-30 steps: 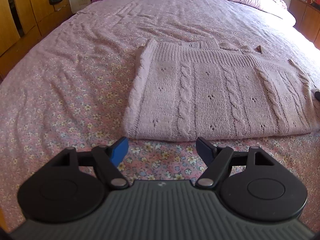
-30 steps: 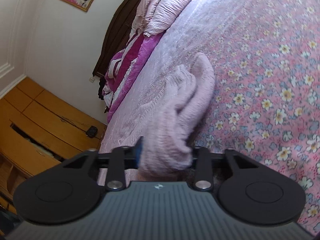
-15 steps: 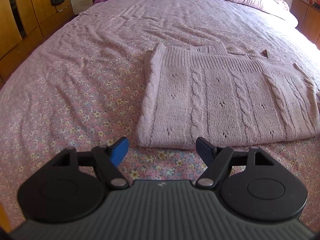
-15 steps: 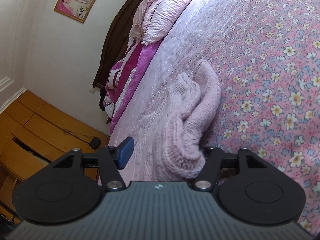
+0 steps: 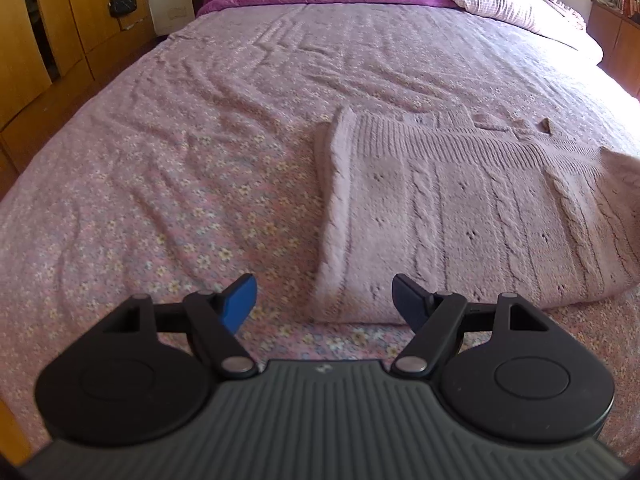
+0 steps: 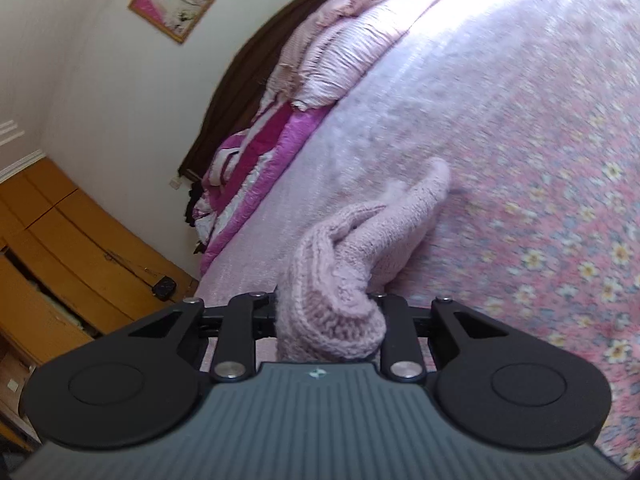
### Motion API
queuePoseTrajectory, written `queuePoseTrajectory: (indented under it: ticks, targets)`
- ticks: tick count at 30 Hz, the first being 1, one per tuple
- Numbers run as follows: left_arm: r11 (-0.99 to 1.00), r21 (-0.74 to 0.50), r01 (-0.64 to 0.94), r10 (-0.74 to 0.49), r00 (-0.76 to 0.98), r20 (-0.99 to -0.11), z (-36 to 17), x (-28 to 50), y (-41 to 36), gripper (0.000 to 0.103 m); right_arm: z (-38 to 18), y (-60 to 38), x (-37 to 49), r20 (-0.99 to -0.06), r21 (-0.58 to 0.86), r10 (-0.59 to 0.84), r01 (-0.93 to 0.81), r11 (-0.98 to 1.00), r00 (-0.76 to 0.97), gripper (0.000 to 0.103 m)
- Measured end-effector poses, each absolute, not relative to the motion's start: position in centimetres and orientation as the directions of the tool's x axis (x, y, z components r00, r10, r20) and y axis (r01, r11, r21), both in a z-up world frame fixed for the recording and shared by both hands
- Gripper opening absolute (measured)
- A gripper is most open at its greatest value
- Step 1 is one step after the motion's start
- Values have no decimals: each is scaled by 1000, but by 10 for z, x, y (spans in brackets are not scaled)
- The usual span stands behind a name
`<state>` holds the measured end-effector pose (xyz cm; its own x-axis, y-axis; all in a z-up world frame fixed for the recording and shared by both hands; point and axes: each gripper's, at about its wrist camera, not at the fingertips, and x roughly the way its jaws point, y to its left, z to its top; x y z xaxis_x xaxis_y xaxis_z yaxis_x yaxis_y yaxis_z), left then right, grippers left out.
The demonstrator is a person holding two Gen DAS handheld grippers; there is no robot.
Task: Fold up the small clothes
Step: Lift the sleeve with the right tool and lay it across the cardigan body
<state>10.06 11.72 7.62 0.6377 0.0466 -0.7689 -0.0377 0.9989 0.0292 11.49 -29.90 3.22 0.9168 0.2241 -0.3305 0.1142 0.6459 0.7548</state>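
Gripping sweater (image 6: 332, 304) edge, jaws just closed: right gripper (image 6: 326, 312) | left gripper (image 5: 324, 300): jaws apart, empty

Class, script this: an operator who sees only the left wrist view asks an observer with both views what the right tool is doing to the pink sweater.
Operator: My left tool is open before the sweater's near corner. What is the right tool doing?
Observer: Its jaws have just been closing; it is now shut on a bunched edge of the sweater.
Operator: Is that edge lying flat?
Observer: No, the held fold curls up off the bedspread.
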Motion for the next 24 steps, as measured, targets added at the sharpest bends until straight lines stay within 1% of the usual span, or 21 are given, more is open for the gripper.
queuePoseTrajectory:
  ticks: [8,14,20,24]
  targets:
    - [996,88,-23,82,652,-754,88,109,131,76,79,-254,122,-264,711,265,1,703,928,26]
    - [998,61,-18,58,647,-760,92,119,144,76,108,-209,127,-226,687,309,-74,723,924,26]
    - [999,32,-32,45,635,-772,93,123,158,76,125,-155,143,-235,626,360,-143,767,903,26]
    - [999,35,-34,49,643,-765,96,119,168,76,125,-109,153,-267,564,395,-189,803,879,26]
